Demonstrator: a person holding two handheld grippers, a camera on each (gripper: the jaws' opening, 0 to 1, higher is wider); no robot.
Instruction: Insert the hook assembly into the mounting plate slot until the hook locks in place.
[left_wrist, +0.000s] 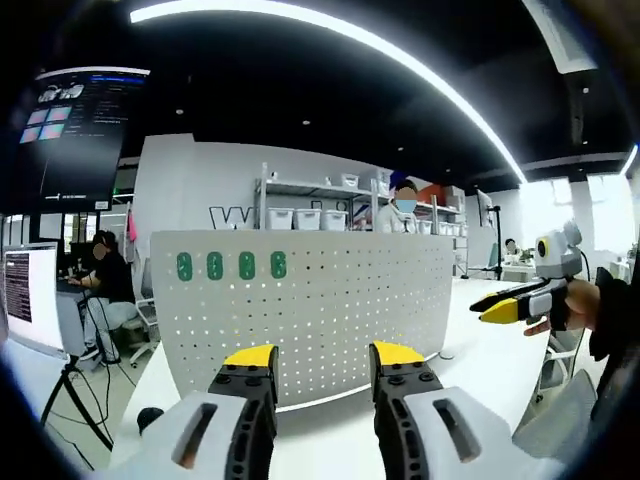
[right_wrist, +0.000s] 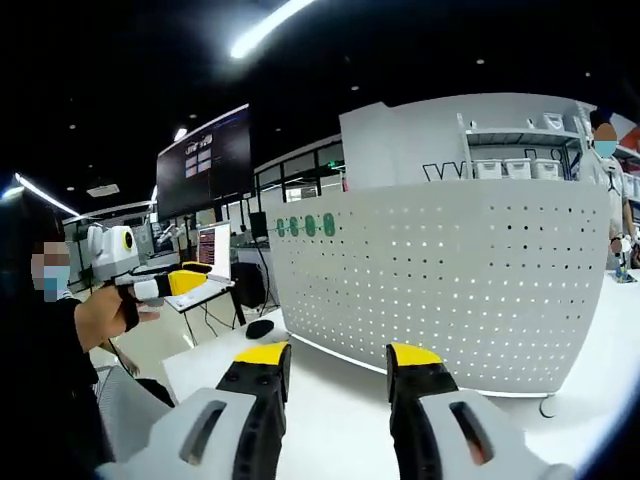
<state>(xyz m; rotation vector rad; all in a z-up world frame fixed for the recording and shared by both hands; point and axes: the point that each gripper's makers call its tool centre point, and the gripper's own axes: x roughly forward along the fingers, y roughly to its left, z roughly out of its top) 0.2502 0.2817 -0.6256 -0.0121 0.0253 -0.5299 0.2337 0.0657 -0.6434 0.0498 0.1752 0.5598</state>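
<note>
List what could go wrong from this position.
1. Both the left gripper and the right gripper stand open and hold nothing; no hook assembly is in sight, so it may take a search.
2. The perforated panel stands upright on the white table; a hard push might tip it.

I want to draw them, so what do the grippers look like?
Each gripper has two black jaws with yellow tips, on a light grey body with slots. The right gripper matches. Seen from the side, the right gripper carries a white box on top. The hand holding it wears a black strap and a dark sleeve.
</note>
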